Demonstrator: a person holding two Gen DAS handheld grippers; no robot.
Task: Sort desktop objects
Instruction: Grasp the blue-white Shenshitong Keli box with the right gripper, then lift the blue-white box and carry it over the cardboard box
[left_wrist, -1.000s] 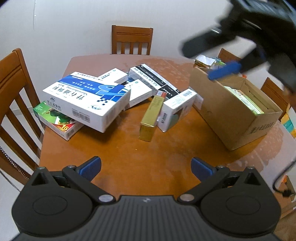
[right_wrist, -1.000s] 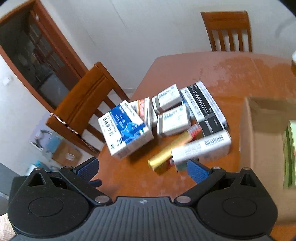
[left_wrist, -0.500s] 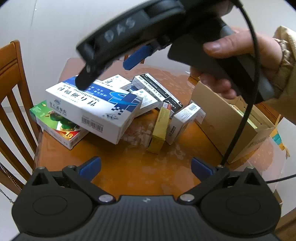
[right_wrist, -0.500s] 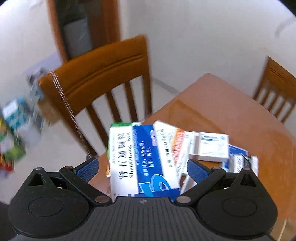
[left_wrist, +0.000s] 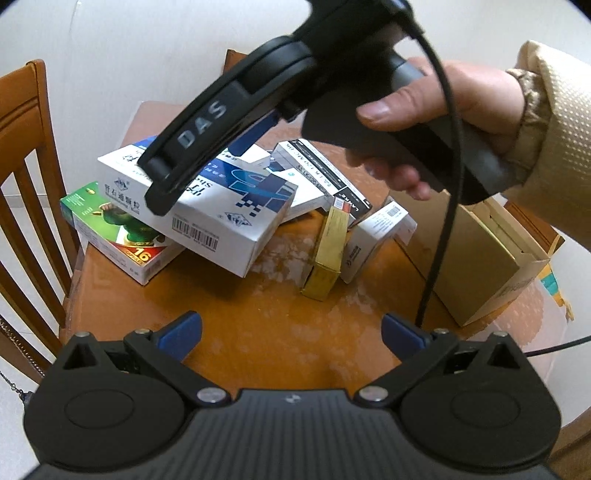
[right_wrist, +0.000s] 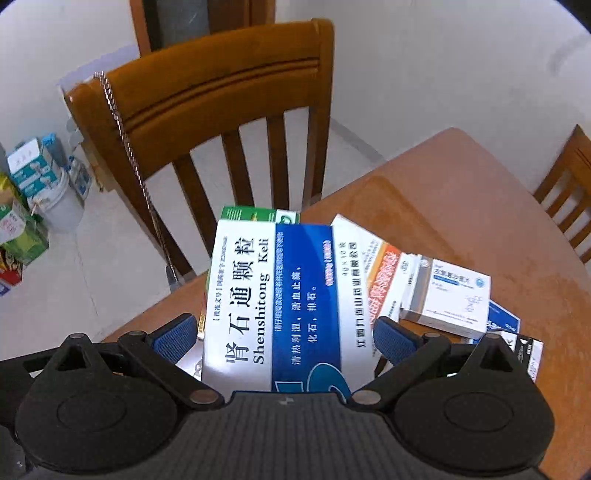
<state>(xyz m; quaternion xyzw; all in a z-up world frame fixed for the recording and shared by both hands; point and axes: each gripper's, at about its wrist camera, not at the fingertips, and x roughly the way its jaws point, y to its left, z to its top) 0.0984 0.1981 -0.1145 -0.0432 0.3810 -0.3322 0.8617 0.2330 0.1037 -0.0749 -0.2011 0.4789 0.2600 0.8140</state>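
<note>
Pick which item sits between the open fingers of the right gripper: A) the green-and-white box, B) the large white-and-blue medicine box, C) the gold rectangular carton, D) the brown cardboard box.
B: the large white-and-blue medicine box lies between the spread fingers of the right gripper, which are not yet closed on it.

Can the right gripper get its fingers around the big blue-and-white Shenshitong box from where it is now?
Probably yes. The right gripper is open, with the blue-and-white box lying between its spread fingers. The box tops the pile, resting on the green box, with nothing over it. It looks nearly as wide as the opening, so a tight fit.
</note>
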